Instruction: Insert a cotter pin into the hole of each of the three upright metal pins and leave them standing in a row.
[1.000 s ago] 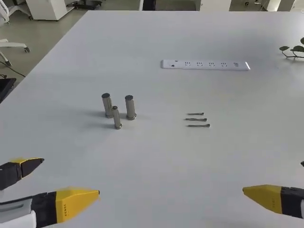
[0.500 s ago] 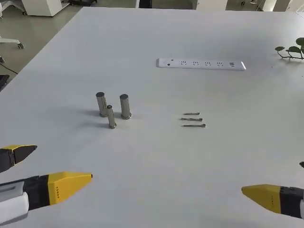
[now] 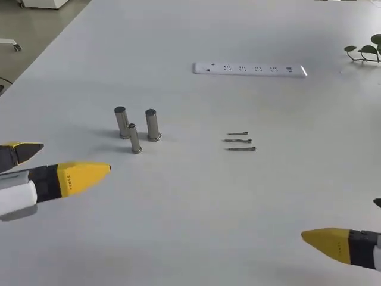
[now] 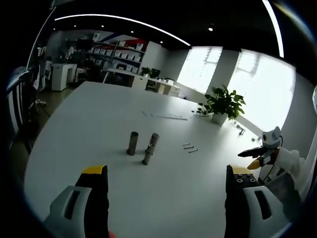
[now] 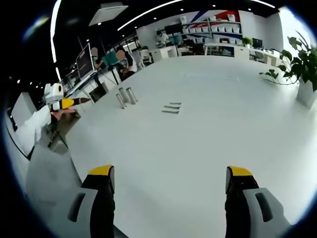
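Three upright metal pins point(image 3: 136, 128) stand in a tight cluster left of the table's middle, also seen as metal pins point(image 4: 143, 146) and metal pins point(image 5: 125, 96). Three cotter pins point(image 3: 239, 141) lie flat in a short stack to their right, seen too as cotter pins point(image 4: 189, 147) and cotter pins point(image 5: 170, 108). My left gripper point(image 3: 56, 164) hovers open at the near left, short of the metal pins, its jaws wide apart and empty point(image 4: 166, 181). My right gripper point(image 5: 168, 181) is open and empty at the near right; one yellow fingertip point(image 3: 327, 243) shows in the head view.
A white power strip point(image 3: 249, 69) lies at the far side of the white table point(image 3: 196, 196). A potted plant point(image 4: 222, 105) stands at the table's right edge, its leaves point(image 3: 364, 52) showing. Desks, shelves and seated people fill the room beyond.
The head camera has tilted, shifting the scene up. My left gripper has risen and moved forward toward the metal pins. The right gripper has kept its place.
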### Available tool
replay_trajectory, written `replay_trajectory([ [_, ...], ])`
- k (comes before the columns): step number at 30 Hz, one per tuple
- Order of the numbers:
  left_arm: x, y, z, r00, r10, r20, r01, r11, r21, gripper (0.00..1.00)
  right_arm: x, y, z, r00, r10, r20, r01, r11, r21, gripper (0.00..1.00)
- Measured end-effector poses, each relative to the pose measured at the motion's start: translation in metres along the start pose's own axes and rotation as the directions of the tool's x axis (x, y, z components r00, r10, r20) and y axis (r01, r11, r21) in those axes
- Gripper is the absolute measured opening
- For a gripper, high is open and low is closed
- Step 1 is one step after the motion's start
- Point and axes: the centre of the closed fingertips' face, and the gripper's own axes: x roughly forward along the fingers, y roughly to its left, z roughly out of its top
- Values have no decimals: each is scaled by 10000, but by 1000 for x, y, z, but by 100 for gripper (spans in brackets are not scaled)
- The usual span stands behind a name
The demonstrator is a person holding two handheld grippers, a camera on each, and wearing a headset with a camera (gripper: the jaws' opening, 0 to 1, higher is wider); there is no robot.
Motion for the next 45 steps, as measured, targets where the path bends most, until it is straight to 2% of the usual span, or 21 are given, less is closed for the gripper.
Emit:
replay_trajectory([
  [3, 10, 5, 7, 10000, -48, -24, 48, 9999, 96, 99, 1, -1, -2, 10000, -21, -55, 21, 10000, 73, 91],
  [7, 22, 4, 15, 9993, -346, 134, 346, 9994, 49, 99, 1, -3, -3, 9999, -85, -81, 86, 9999, 129, 91],
  [13, 40, 11, 21, 9989, -378, -266, 391, 9980, 490, 98, -2, -5, -6, 9999, -144, -88, 146, 9996, 250, 90],
  [17, 51, 14, 27, 9984, -442, -349, 466, 9966, 685, 98, -1, -10, -11, 9992, -304, -256, 312, 9991, 296, 90],
  [24, 66, 18, 35, 9982, -513, -320, 539, 9947, 873, 95, -3, -11, -12, 9991, -374, -195, 381, 9986, 363, 90],
  [30, 78, 25, 32, 9970, -447, -633, 533, 9885, 1418, 94, -3, -13, -16, 9988, -383, -292, 395, 9983, 427, 90],
  [31, 80, 26, 30, 9966, -384, -733, 488, 9881, 1456, 93, -2, -13, -17, 9988, -378, -314, 393, 9982, 461, 90],
  [32, 82, 30, 23, 9931, -201, -1151, 412, 9821, 1838, 94, -2, -13, -17, 9988, -355, -338, 372, 9981, 491, 90],
  [34, 86, 33, 17, 9894, -63, -1450, 394, 9732, 2266, 94, -1, -12, -18, 9987, -311, -393, 331, 9981, 515, 89],
  [37, 93, 35, 11, 9868, -10, -1618, 405, 9697, 2411, 92, 0, -11, -19, 9983, -301, -490, 323, 9986, 430, 89],
  [40, 98, 33, 13, 9885, -169, -1503, 545, 9669, 2492, 90, 1, -10, -19, 9980, -295, -550, 321, 9984, 472, 89],
  [43, 103, 33, 16, 9904, -41, -1383, 448, 9553, 2923, 87, 2, -10, -20, 9977, -318, -591, 350, 9979, 540, 89],
  [45, 107, 24, 17, 9921, -150, -1243, 509, 9553, 2911, 86, 2, -10, -21, 9970, -335, -691, 371, 9980, 512, 89],
])
